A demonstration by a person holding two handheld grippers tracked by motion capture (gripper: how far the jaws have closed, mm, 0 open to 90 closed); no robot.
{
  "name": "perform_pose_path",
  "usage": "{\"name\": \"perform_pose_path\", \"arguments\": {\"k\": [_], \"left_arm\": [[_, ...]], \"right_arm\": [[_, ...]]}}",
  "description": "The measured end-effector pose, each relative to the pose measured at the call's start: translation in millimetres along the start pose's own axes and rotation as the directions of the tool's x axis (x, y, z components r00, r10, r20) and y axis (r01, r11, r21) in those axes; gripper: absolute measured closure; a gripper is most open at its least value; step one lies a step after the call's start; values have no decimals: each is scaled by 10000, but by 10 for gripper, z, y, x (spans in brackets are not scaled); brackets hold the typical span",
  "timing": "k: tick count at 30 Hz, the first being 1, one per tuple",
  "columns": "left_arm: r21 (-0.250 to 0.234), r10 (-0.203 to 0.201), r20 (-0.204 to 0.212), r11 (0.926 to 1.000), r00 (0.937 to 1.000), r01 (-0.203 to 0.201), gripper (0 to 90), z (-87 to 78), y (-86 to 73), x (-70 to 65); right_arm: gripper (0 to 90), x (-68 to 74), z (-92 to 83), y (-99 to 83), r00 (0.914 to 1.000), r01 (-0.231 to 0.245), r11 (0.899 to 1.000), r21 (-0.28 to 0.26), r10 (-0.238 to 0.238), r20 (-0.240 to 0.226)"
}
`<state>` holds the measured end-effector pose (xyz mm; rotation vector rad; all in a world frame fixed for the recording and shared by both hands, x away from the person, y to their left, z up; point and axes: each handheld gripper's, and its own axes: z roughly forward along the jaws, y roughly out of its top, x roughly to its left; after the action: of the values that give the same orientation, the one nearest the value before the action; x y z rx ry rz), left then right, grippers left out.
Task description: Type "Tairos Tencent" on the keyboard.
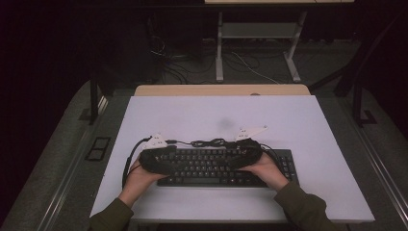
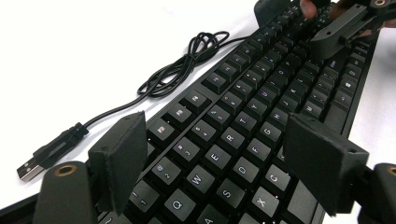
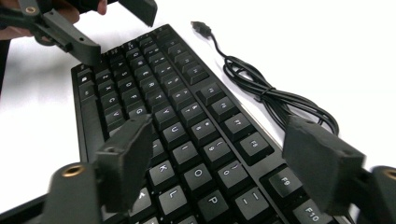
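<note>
While both hands rest at its ends, the black rectangular plastic keyboard [image 1: 216,166] with matte square keys lies near the front edge of the white smooth table [image 1: 192,113]. Over its left end the left gripper [image 1: 166,155] holds its 2 blocky black fingers [image 2: 122,156] apart above the keys, gripping nothing. Over its right end the right gripper [image 1: 240,153] also has its fingers [image 3: 125,158] spread wide, with only keys below them. Just beyond the keyboard's far edge, a thin black rubbery cable [image 1: 209,142] lies in loose loops on the table, ending in a metal-tipped USB plug [image 2: 35,163].
</note>
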<state>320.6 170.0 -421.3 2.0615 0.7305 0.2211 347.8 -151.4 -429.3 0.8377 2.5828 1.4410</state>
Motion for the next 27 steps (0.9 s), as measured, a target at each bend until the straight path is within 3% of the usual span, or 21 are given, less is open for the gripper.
{"name": "perform_pose_path", "arguments": {"k": [10, 15, 27], "left_arm": [[22, -79, 67, 10000, 9999, 79, 246, -29, -16, 2], [85, -5, 178, 10000, 9998, 4, 302, -66, -27, 1], [550, 21, 614, 9985, 9981, -55, 678, -88, -91, 25]], "right_arm": [[225, 3, 2, 0, 10000, 17, 10000, -7, -17, 55], [225, 10, 5, -2, 10000, 6, 10000, 19, -6, 22], [226, 10, 10, -5, 10000, 16, 10000, 11, -16, 4]]}}
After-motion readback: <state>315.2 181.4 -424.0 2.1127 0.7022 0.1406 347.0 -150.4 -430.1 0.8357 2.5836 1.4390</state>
